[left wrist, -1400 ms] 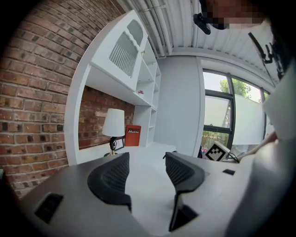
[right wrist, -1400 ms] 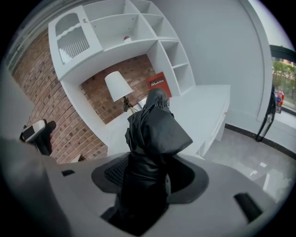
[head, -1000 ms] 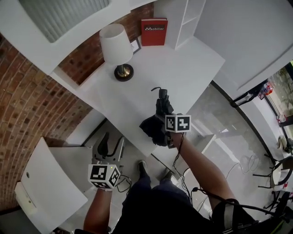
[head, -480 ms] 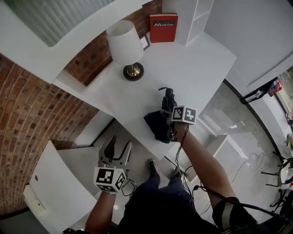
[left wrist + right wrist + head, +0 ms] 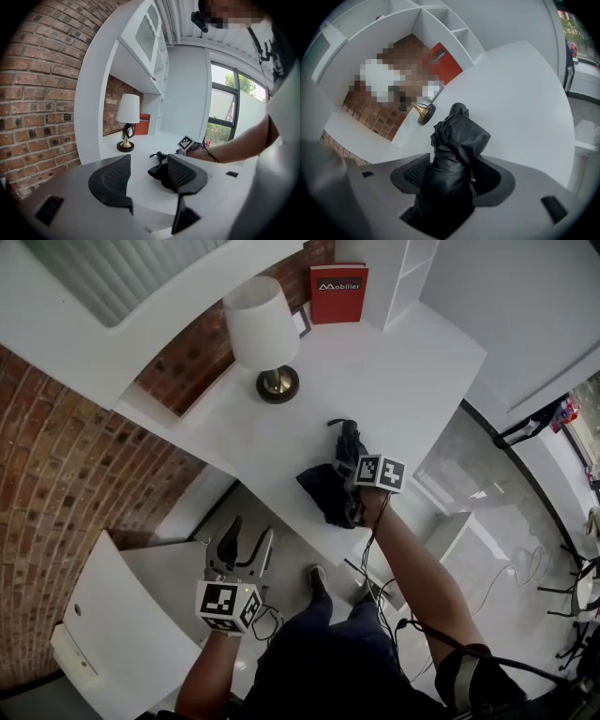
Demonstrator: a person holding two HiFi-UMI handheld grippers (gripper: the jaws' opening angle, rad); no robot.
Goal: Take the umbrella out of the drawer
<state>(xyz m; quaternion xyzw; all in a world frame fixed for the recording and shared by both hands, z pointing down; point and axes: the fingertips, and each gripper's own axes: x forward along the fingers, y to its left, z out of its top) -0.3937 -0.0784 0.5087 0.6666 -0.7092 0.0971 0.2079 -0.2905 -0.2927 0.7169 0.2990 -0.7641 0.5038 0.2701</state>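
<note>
Black folded umbrella sits just right of the head view's centre, clenched between the jaws of the right gripper. Its handle end points toward the lamp at upper centre. It lies low at the front of the white desk; whether it touches the top is unclear. At lower left, the left gripper has its jaws spread with nothing between them. A red book stands at the top edge.

In the right gripper view the lamp is blurred over except its brass base. The umbrella hides most of the right gripper's jaws, and its own lower end is out of sight between them.
</note>
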